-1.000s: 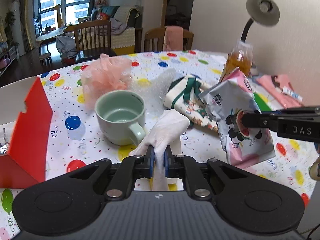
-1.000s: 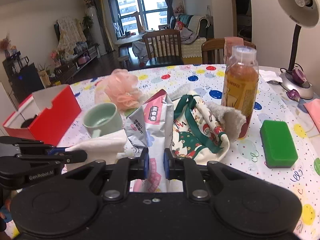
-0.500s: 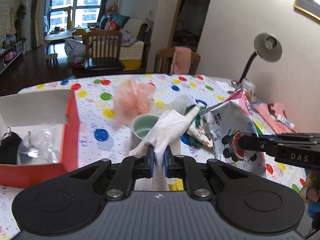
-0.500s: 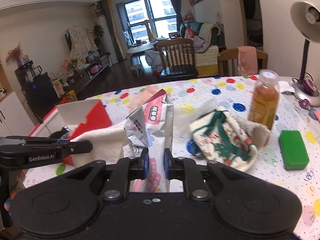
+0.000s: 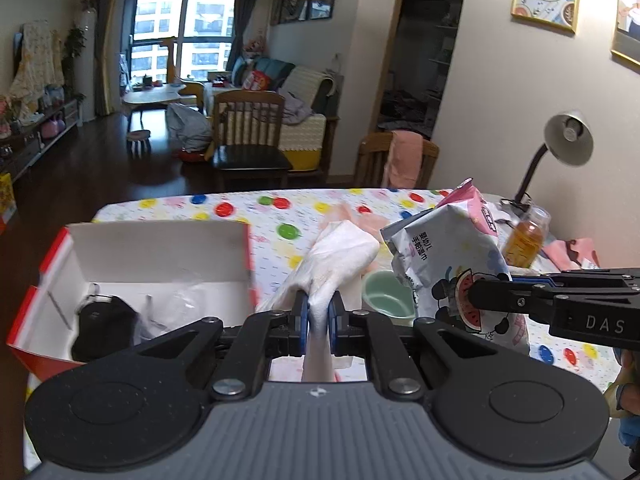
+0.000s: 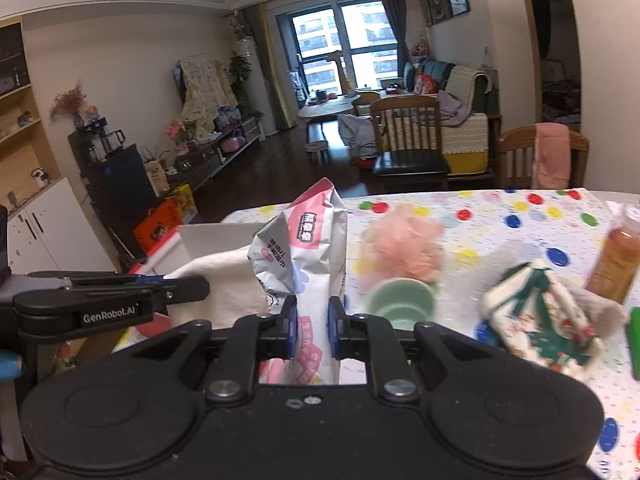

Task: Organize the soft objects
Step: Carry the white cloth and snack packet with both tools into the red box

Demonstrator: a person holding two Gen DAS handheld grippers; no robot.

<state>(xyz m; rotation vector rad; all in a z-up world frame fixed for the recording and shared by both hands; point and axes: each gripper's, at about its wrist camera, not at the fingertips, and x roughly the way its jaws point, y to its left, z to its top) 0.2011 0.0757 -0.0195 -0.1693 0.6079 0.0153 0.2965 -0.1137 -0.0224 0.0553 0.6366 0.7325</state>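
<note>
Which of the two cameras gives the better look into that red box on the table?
The left wrist view. It looks down into the open red box, showing its white inside, a black object and clear plastic. The right wrist view catches only a white flap and a red edge behind the white cloth.

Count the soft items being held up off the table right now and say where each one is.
2. A white cloth is clamped in the left claw; a pink-and-white wipes pack is clamped in the right claw. Other soft items lie on the table, not held.
</note>
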